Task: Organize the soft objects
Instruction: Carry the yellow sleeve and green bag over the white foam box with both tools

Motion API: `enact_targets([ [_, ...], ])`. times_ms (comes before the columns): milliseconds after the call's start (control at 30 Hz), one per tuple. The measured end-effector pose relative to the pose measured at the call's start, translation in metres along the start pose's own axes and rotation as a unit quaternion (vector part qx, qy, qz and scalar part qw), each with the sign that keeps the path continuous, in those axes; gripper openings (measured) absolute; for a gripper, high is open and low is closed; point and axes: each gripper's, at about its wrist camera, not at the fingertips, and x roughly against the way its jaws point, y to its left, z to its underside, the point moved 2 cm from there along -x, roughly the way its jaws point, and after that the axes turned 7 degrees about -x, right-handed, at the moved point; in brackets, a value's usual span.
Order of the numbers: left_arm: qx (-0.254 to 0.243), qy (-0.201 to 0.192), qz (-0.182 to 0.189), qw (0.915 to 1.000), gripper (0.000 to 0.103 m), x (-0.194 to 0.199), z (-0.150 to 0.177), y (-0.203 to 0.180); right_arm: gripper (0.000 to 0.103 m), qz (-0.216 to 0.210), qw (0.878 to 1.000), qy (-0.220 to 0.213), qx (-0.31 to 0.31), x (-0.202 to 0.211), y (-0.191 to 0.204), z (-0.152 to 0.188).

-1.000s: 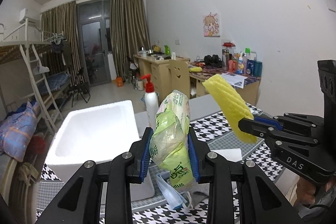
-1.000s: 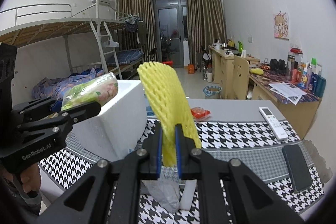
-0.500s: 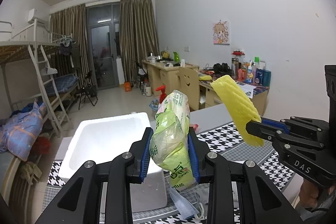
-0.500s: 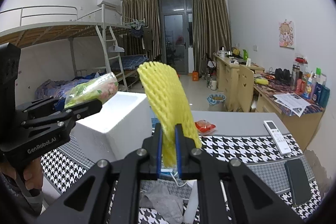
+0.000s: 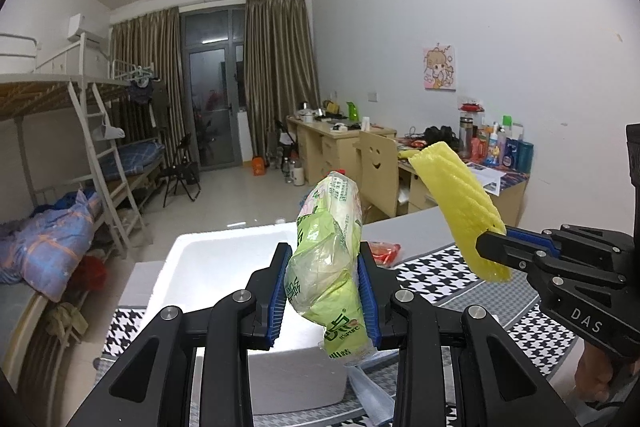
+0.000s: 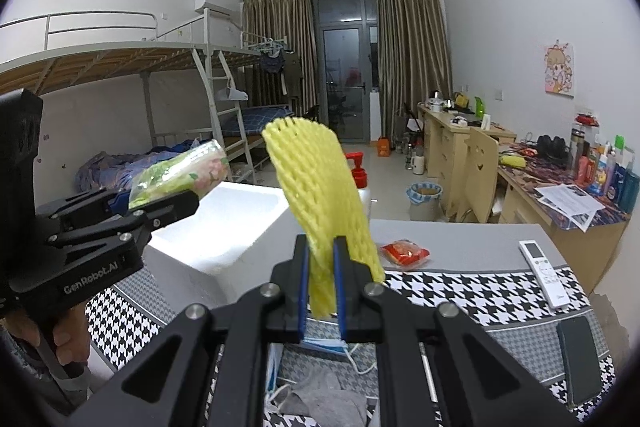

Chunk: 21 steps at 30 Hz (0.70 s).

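Right now my left gripper [image 5: 323, 293] pinches a green tissue pack [image 5: 329, 259] between its blue pads, the pack standing roughly upright and bulging out above and below the grip. My right gripper [image 6: 321, 279] is pressed onto the lower end of a yellow foam net sleeve [image 6: 318, 195], which leans toward one o'clock in the right wrist view. Both are held up in the air, and the white foam box [image 5: 212, 267] sits on the table ahead, at about eleven o'clock from each gripper, its mouth open upward.

I judge both items are bound for that box. The risks, as I see them:

- The pack's wrapper is slick and crumpled (I am squeezing film as much as tissue), so it could slide down out of the pads if I tilt or jolt.
- The sleeve is held only by its tail; a quick swing could flop it over the box rim instead of inside.
- My two grippers are near each other, so lowering both at once could make them knock together over the opening.
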Motion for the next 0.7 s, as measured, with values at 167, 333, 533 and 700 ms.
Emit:
enact_targets([
  [167,0.006,0.002,-0.012,0.9999,0.034,-0.004,-0.001,0.006,0.014,-0.009,1.0,-0.002,-0.002,-0.004,0.002,-0.004],
  [333,0.014,0.005,-0.027,0.9995,0.034,-0.006,0.0,0.012,0.014,-0.02,1.0,0.005,-0.002,-0.012,0.007,-0.005],
  [533,0.019,0.008,-0.043,0.9989,0.034,-0.007,0.0,0.018,0.014,-0.031,0.999,0.006,0.007,-0.017,0.016,-0.01],
  [700,0.025,0.01,-0.055,0.9981,0.034,-0.008,0.0,0.024,0.014,-0.041,0.999,0.011,0.01,-0.025,0.02,-0.013],
])
